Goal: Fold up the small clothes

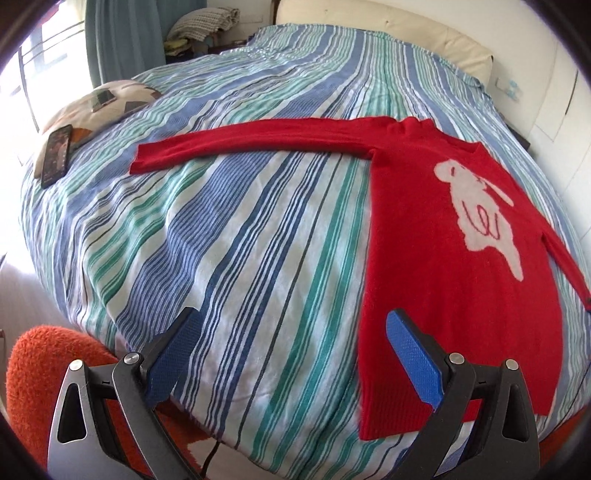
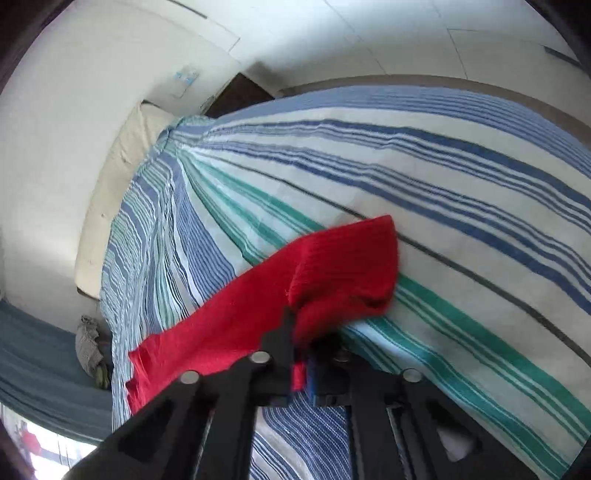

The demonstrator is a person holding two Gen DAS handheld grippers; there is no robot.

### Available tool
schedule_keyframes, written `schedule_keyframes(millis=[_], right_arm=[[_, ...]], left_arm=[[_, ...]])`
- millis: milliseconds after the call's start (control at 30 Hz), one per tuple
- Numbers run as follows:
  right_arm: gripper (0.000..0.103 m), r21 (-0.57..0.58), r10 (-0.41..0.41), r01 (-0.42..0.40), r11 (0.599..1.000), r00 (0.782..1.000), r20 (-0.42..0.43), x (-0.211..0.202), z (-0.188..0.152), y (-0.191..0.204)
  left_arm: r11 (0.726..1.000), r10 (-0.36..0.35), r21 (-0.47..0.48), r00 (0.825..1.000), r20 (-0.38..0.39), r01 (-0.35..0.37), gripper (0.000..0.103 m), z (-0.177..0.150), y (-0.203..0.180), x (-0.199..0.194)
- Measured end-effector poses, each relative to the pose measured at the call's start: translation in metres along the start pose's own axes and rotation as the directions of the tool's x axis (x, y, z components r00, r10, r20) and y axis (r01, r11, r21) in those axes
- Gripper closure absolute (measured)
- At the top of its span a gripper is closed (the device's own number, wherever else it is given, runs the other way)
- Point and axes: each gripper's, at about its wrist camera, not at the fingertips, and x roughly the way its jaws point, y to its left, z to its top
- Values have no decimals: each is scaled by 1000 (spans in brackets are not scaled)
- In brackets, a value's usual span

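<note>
A small red sweater [image 1: 436,236] with a pale animal figure lies flat on the striped bedspread [image 1: 236,229], one sleeve [image 1: 236,146] stretched out to the left. My left gripper [image 1: 291,325] hovers open over the sweater's lower left edge; its blue pads [image 1: 413,362] hold nothing. In the right wrist view my right gripper [image 2: 304,345] is shut on the red sweater's other sleeve [image 2: 332,273], whose ribbed cuff end curls past the black fingers above the bedspread [image 2: 461,206].
A phone [image 1: 55,155] rests beside a patterned cushion [image 1: 99,105] at the bed's left edge. An orange fuzzy seat [image 1: 44,365] sits near the front left corner. The cream headboard [image 1: 388,33] and walls bound the far side.
</note>
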Motion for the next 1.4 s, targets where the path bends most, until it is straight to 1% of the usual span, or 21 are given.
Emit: schedule_keyframes(millis=[133, 233, 333, 433, 567, 633, 667, 700, 767, 800, 833, 900, 1000, 1100, 1133, 1167, 1200, 1267, 1300, 1333, 1400], right_arm=[[97, -170, -7, 20, 985, 997, 79, -24, 1, 66], [97, -377, 69, -31, 926, 994, 89, -44, -9, 152], [97, -538, 177, -152, 829, 984, -7, -48, -42, 252], [97, -632, 240, -281, 722, 959, -152, -34, -93, 339], [97, -729, 224, -356, 585, 935, -276, 4, -186, 417], [82, -731, 205, -418, 539, 907, -368, 31, -224, 430], [70, -702, 168, -476, 530, 870, -463, 52, -241, 433], [42, -656, 132, -519, 548, 828, -545, 71, -252, 431], [36, -543, 171, -605, 582, 744, -646, 86, -256, 424], [35, -508, 203, -629, 588, 723, -660, 87, -248, 416], [35, -495, 221, -633, 595, 721, -656, 87, -238, 412], [35, -486, 230, -593, 641, 754, -616, 90, -210, 396], [35, -463, 160, -473, 750, 809, -566, 104, -171, 355], [35, -425, 14, -358, 831, 777, -629, 140, -164, 302], [37, -468, -70, -281, 838, 795, -602, 150, -165, 289], [39, -550, -179, -175, 817, 829, -529, 153, -163, 274], [53, -597, -210, -123, 792, 865, -456, 150, -158, 267], [53, -633, -171, -70, 771, 935, -312, 128, -139, 259], [52, -626, -135, -63, 777, 955, -263, 118, -128, 258], [47, -618, -111, -71, 783, 962, -251, 113, -121, 258], [45, -626, -115, -96, 774, 951, -288, 118, -115, 264]], left_arm=[[999, -7, -33, 1000, 9, 8, 2, 1, 9, 1], [998, -22, -51, 1000, 18, 23, 2, 2, 14, 1], [995, -50, -81, 999, 15, 52, 2, 3, 20, 2], [993, -60, -103, 998, 29, 62, 2, 4, 28, -1], [989, -43, -142, 999, 28, 47, 2, 5, 42, -1], [984, -45, -172, 999, 19, 48, 2, 4, 48, 0], [981, -47, -188, 999, 15, 49, 2, 4, 51, 2], [979, -49, -200, 999, 13, 50, 2, 4, 53, 2], [976, -51, -211, 999, 15, 53, 2, 4, 56, 3], [975, -54, -214, 998, 17, 56, 2, 4, 56, 3], [975, -57, -215, 998, 17, 59, 2, 5, 57, 3], [974, -67, -218, 998, 11, 68, 2, 5, 56, 6], [972, -86, -220, 996, -8, 82, 2, 7, 52, 13], [976, -84, -201, 996, -20, 79, 2, 7, 45, 17], [978, -81, -193, 997, -20, 75, 2, 7, 43, 17], [981, -74, -183, 997, -17, 69, 2, 7, 41, 16], [983, -65, -174, 998, -13, 62, 2, 6, 40, 15], [986, -52, -162, 999, -8, 50, 2, 5, 40, 14], [986, -46, -160, 999, -9, 44, 2, 4, 40, 15], [986, -45, -162, 999, -14, 42, 2, 4, 41, 16], [984, -53, -172, 998, -30, 47, 2, 5, 40, 21]])
